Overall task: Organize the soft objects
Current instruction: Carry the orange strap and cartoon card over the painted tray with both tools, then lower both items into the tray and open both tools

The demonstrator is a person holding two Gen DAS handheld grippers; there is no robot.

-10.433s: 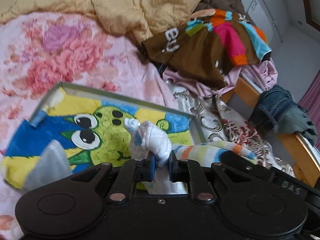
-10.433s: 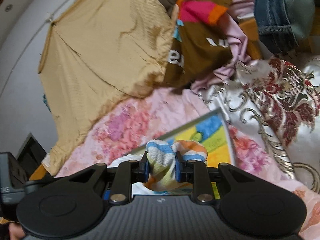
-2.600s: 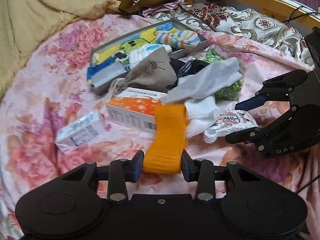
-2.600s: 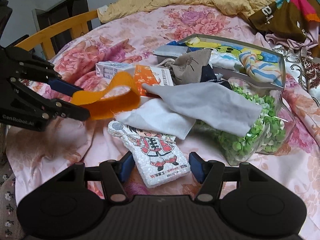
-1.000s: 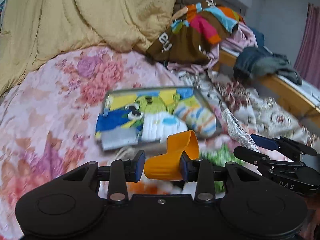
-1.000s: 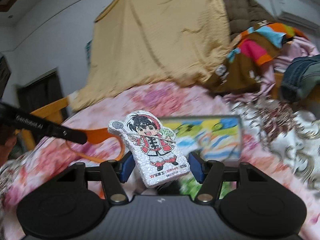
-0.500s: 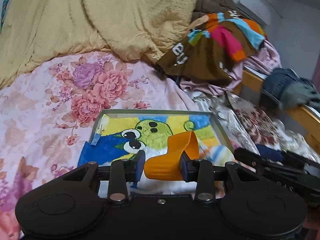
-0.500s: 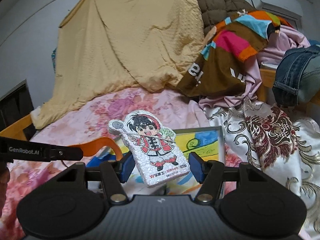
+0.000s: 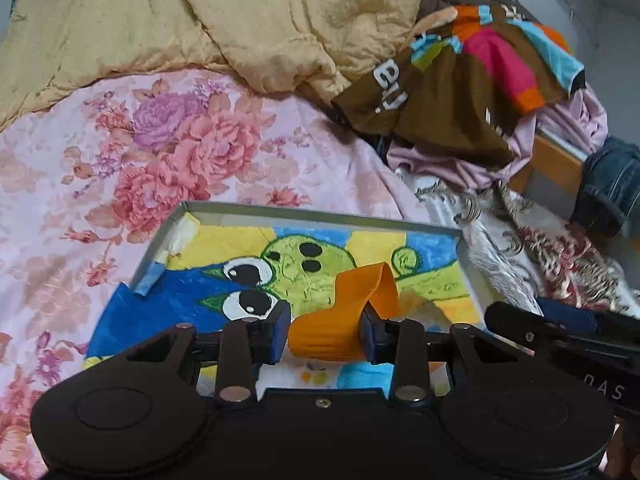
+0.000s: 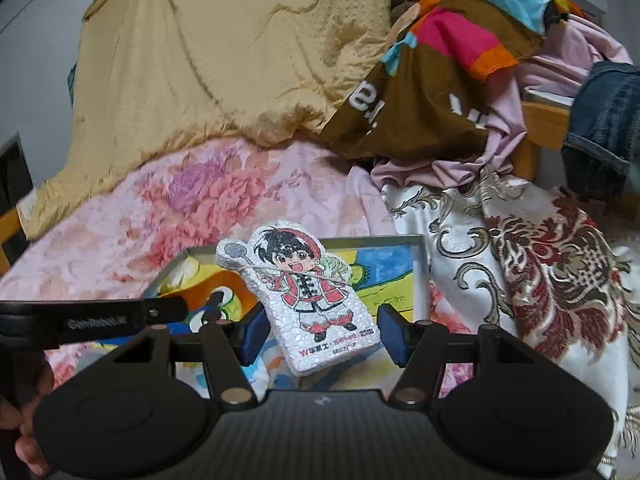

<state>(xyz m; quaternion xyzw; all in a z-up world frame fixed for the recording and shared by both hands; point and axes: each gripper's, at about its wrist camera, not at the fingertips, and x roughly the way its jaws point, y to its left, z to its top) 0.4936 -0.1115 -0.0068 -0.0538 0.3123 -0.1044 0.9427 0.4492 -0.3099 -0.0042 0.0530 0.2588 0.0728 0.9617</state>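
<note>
My left gripper [image 9: 324,336] is shut on a folded orange cloth [image 9: 348,316] and holds it over the near part of the grey tray [image 9: 320,214] with a cartoon frog picture. My right gripper [image 10: 320,334] holds a white foam cartoon-figure pad [image 10: 308,296] between its pads, above the same tray [image 10: 420,264]. The left gripper's finger [image 10: 120,318] shows in the right wrist view at the left. The right gripper's fingers [image 9: 560,328] show in the left wrist view at the right.
The tray lies on a pink floral bedspread [image 9: 120,168]. A yellow quilt [image 9: 200,20] is heaped behind. A brown multicoloured garment [image 9: 460,80], pink clothes [image 9: 580,112] and jeans [image 9: 612,188] pile at the right by the wooden bed rail [image 9: 552,156]. A white brocade cloth [image 10: 520,260] lies right of the tray.
Both grippers have moved closer over the tray, each still gripping its item. The tray now fills more of both views.
</note>
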